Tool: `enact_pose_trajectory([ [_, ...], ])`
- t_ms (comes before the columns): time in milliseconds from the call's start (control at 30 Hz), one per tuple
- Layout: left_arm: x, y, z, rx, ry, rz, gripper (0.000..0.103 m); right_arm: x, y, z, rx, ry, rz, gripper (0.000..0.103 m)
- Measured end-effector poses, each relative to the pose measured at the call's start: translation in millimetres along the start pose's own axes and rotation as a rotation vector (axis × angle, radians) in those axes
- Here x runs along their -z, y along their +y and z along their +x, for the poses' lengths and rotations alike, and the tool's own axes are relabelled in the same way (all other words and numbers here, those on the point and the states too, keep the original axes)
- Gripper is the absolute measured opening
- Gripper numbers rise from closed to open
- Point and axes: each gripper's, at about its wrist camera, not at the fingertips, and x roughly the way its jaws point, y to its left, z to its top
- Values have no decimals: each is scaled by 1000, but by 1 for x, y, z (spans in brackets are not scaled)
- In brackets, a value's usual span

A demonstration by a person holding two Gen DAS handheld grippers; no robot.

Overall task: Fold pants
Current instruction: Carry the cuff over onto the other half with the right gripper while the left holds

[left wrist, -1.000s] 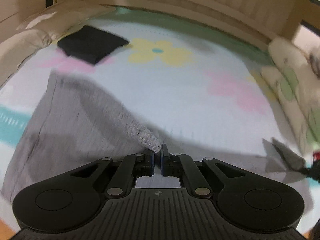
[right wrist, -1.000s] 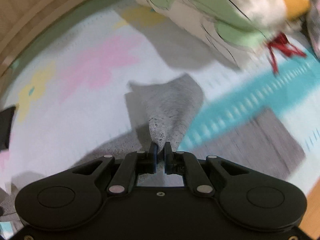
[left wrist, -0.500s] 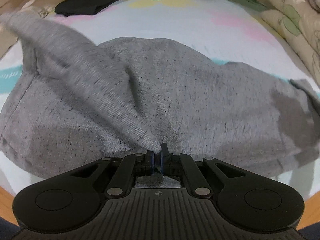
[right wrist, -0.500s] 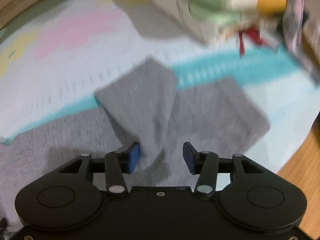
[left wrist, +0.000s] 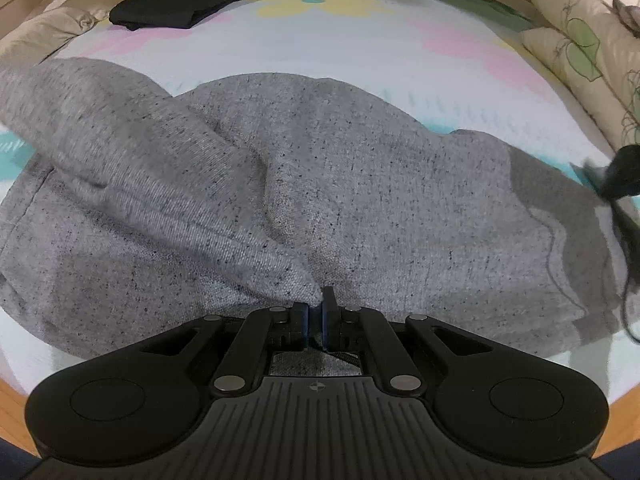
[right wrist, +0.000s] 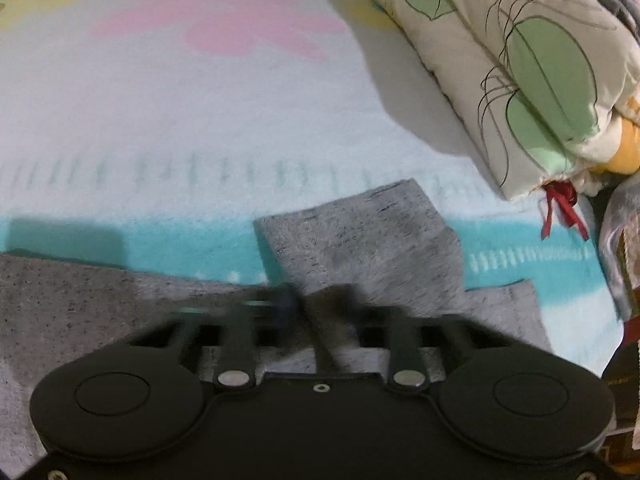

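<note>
Pinching a peak of grey fabric, the left gripper (left wrist: 316, 312) has its jaws clenched on the grey pants (left wrist: 320, 200) at the garment's nearest edge. From that pinch a raised fold runs away up and to the left, ending in a blurred band of cloth lifted off the surface. The pants lie spread across the flower-print bed cover (left wrist: 360, 40) directly ahead of the tongs, long axis running left to right across the left wrist view, with the far right end darker where layers overlap.

The right gripper (right wrist: 320, 304) is smeared by motion; its jaws have just been closing and now stand clenched together, and whether any cloth is caught between them cannot be told. Just ahead of it and slightly right, a squared leg end of the pants (right wrist: 360, 240) lies flat across the teal stripe (right wrist: 180, 240), pointing away and to the right, with a second layer showing beneath it at the right.

Further off, right of both tongs, a folded quilt with green leaf print (right wrist: 520, 72) rests on the cover. Far ahead and left of the left tongs lies a folded black garment (left wrist: 180, 4), well apart from the pants.
</note>
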Motion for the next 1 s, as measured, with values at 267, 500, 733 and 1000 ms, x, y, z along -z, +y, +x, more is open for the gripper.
enact_pose_trajectory([
  [267,22,4,-13,1,-17,5,5,32,-147,-46,-43,-39,363,6],
  [500,28,-2,-18,-4,-38,29,5,101,-220,12,-124,182,613,6],
  [733,32,0,-47,30,-87,15,5,107,-221,6,-141,139,607,6],
  [1000,61,2,-41,36,-38,12,6,119,-225,21,-142,217,639,6],
])
